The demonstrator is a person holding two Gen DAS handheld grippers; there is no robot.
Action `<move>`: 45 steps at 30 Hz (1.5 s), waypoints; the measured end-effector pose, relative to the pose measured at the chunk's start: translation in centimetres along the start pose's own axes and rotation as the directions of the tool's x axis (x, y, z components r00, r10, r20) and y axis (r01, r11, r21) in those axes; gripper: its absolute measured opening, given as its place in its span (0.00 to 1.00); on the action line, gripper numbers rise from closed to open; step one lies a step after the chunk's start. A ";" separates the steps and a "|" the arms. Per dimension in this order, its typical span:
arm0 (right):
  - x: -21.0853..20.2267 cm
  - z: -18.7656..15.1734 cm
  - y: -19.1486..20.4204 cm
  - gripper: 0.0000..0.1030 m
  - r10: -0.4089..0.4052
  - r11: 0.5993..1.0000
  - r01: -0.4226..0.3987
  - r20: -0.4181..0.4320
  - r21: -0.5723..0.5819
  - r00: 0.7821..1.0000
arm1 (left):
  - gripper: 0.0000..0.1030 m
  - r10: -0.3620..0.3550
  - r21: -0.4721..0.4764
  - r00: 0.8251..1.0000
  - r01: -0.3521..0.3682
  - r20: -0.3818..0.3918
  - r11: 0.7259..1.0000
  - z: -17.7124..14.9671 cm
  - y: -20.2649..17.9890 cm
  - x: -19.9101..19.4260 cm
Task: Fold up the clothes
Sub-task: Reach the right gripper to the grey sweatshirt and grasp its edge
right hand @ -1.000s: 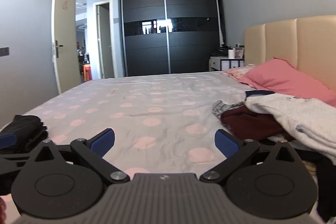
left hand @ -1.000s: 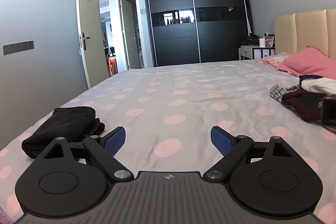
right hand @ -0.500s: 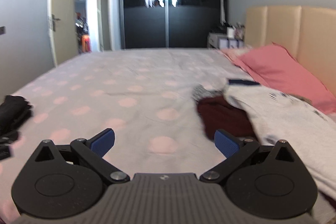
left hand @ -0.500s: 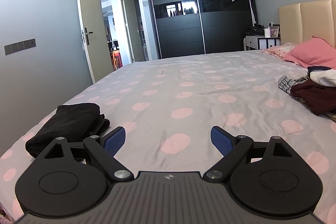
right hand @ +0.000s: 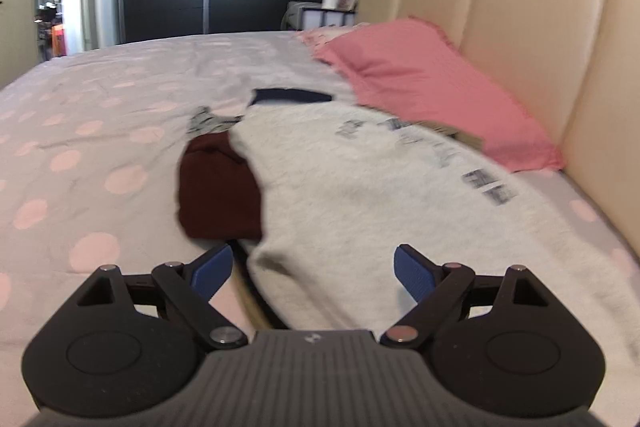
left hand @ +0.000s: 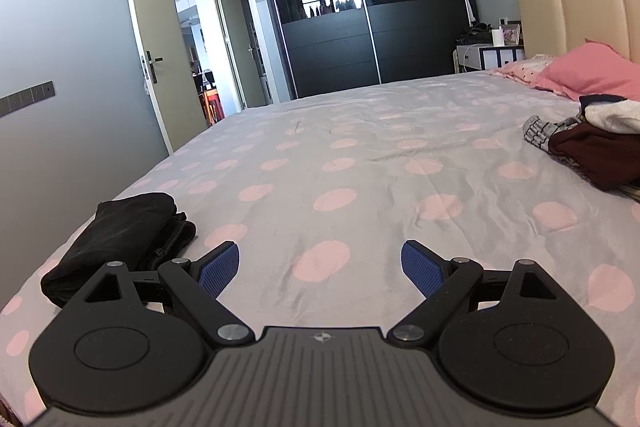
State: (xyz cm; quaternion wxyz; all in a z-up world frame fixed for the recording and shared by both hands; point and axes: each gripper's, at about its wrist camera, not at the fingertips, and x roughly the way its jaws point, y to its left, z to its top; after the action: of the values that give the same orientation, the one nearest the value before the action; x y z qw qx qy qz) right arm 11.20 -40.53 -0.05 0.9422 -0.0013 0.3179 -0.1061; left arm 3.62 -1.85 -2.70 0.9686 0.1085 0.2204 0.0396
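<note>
Now right gripper (right hand: 313,269) closing over the grey sweatshirt (right hand: 360,195) near the bed's headboard edge, nothing pinched; left gripper (left hand: 320,269) spread wide, empty.

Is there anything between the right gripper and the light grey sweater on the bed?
Nothing visible. The right gripper, its jaws closing, is just above the near edge of the light grey sweater; the pads do not press it yet. The maroon garment lies beside it.
</note>
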 end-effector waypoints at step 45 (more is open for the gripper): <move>-17.3 2.3 30.6 0.19 0.744 0.533 -0.729 -0.172 -0.429 0.646 | 0.87 0.103 -0.167 0.995 -0.099 0.010 0.981 0.7 7.5 -1.5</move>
State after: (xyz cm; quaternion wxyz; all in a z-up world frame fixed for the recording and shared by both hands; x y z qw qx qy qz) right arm 5.25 -7.27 10.04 0.8741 -0.0929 0.2892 0.3790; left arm 2.33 5.13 0.23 0.9730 0.0387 0.2014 0.1059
